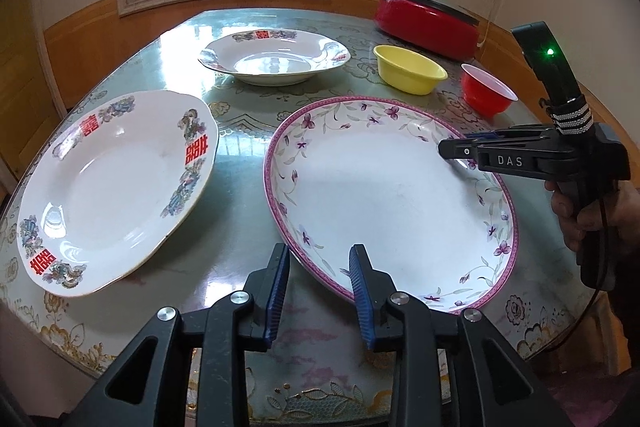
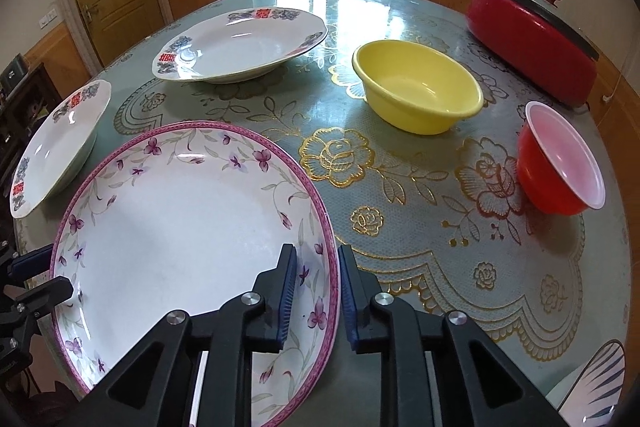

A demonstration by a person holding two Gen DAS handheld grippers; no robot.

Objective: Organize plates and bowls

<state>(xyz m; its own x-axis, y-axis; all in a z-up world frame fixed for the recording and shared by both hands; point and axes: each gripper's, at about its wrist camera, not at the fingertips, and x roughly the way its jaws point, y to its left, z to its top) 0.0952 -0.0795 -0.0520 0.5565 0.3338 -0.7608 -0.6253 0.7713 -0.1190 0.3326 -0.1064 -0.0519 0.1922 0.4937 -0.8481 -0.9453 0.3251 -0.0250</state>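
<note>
plainly, the floral oval platter [image 1: 384, 195] is the piece in hand: it lies flat on the desk [image 2: 400, 235] near the front edge, and its pink rim is straddled on two sides. the right claw [image 2: 318, 291] is set over the right rim, one finger inside the lip and one outside, the jaws parted and not yet pressed on the ceramic. the left claw [image 1: 320, 287] is likewise parted at the near-left rim, which runs between its fingers.

the platter is judged to be glazed ceramic: stiff, fairly heavy, slick under the pads and liable to chip or break if dropped. it is best taken at the rim on opposite sides and kept level, since one pinch at one edge would probably let it tip.

beside it to the left a white plate with red characters [image 1: 116, 187] is seen, and a second like it [image 1: 276, 57] further back. well apart to the right stand the yellow bowl [image 2: 418, 87] and the red bowl [image 2: 560, 163], which look like light plastic. a red lidded pan [image 2: 532, 47] is set at the far edge.
</note>
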